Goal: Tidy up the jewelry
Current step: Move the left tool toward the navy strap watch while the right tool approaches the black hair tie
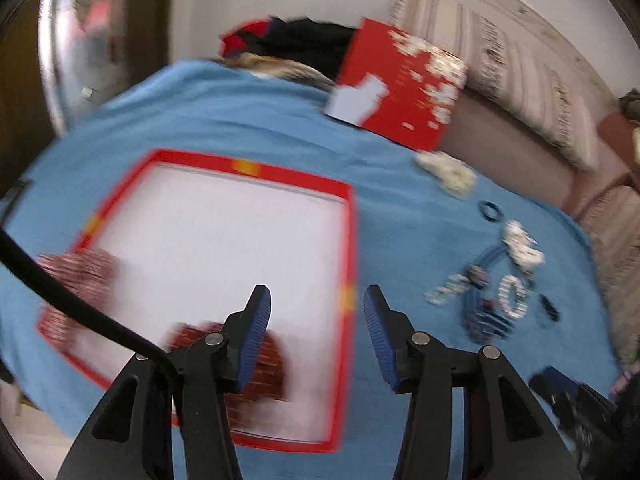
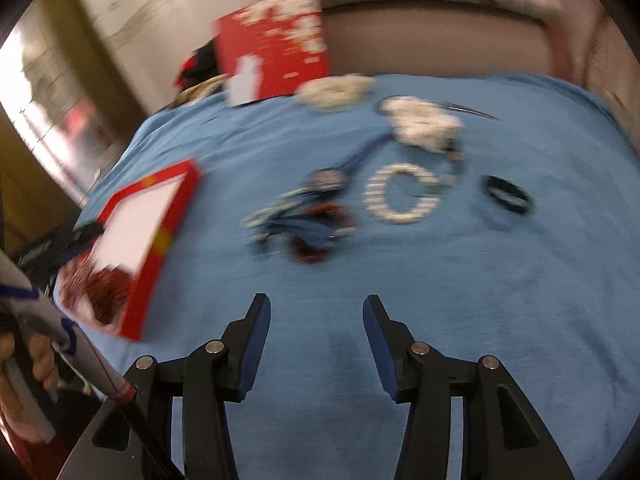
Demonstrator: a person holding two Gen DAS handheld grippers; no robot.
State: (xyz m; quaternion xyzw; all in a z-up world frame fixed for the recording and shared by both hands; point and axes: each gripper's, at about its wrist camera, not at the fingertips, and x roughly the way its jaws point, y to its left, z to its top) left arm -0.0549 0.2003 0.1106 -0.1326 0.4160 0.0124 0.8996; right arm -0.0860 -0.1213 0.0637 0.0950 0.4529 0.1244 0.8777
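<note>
A red-rimmed box (image 1: 352, 240) with a white floor lies on the blue cloth (image 1: 240, 112). Red beaded pieces (image 1: 264, 364) lie in its near corners. My left gripper (image 1: 316, 308) hovers open and empty over the box's right rim. Loose jewelry lies to the right: a white bead bracelet (image 2: 400, 196), a blue and red tangle (image 2: 312, 220), a dark bangle (image 2: 508, 196) and white bead clusters (image 2: 424, 120). My right gripper (image 2: 316, 312) is open and empty above bare cloth, short of the tangle. The box also shows in the right wrist view (image 2: 156, 248). Both views are blurred.
A red lid or card (image 1: 404, 84) with white print leans at the back against a beige sofa (image 1: 520, 144). Dark and red clothing (image 1: 288, 40) lies behind the cloth. A person's hand (image 2: 36, 356) shows at the lower left of the right wrist view.
</note>
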